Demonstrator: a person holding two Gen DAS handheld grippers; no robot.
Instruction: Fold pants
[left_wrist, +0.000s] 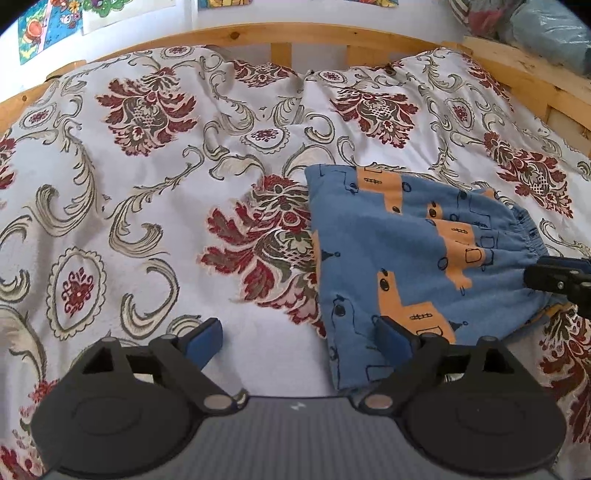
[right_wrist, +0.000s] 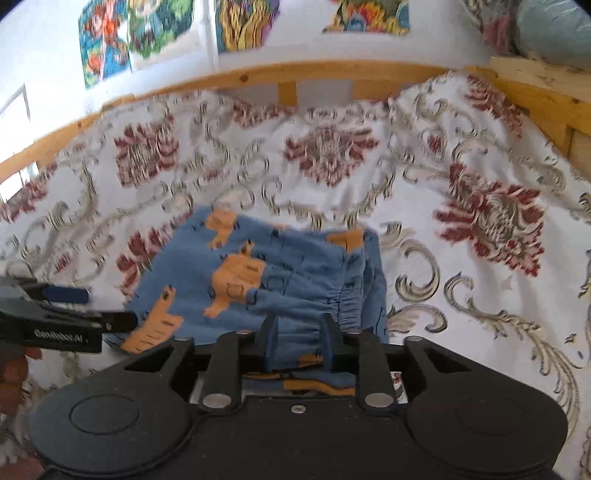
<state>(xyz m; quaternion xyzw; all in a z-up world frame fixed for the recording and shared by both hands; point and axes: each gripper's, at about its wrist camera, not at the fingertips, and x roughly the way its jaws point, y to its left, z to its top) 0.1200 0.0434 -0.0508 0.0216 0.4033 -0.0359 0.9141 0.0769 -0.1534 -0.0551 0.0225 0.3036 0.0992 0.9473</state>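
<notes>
Only rightward: pants (right_wrist: 295, 343) between jaws.

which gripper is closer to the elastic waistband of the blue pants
Right. The right gripper is shut on the pants' waistband. The left gripper is open at the opposite edge, holding nothing.

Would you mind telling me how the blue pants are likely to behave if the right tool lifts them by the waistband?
The pants will probably droop: they already lie rumpled on the bedspread. They look thin, so likely light. The right tool pinches gathered elastic, which may stretch, and folded layers may slide apart.
</notes>
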